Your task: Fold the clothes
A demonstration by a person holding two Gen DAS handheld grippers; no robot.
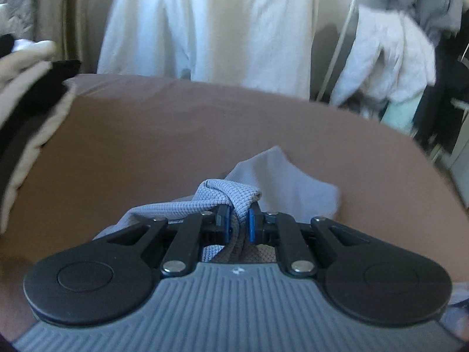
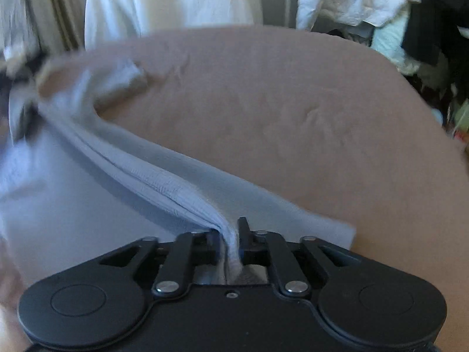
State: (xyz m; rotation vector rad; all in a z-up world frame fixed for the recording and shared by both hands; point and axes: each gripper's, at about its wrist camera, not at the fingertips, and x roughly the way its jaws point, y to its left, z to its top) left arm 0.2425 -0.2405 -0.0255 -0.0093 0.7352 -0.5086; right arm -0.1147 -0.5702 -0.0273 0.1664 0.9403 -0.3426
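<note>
1. Soft daylight comes from the far side, glowing through the white hanging curtain (image 1: 211,23).
2. The flat brown fabric surface (image 2: 293,117) is evenly lit (no glare).
3. Edges bend and smear; near black gripper parts stay sharp.

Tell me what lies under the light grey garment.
Under the light grey ribbed knit garment, held by both grippers, lies the brown fabric surface. Whatever sits beneath the draped cloth at the left is covered.

Pale blue-grey garment (image 2: 123,158), ribbed hem; brown sheet (image 1: 176,135); blue pads (image 1: 251,224) on black tongs.
</note>
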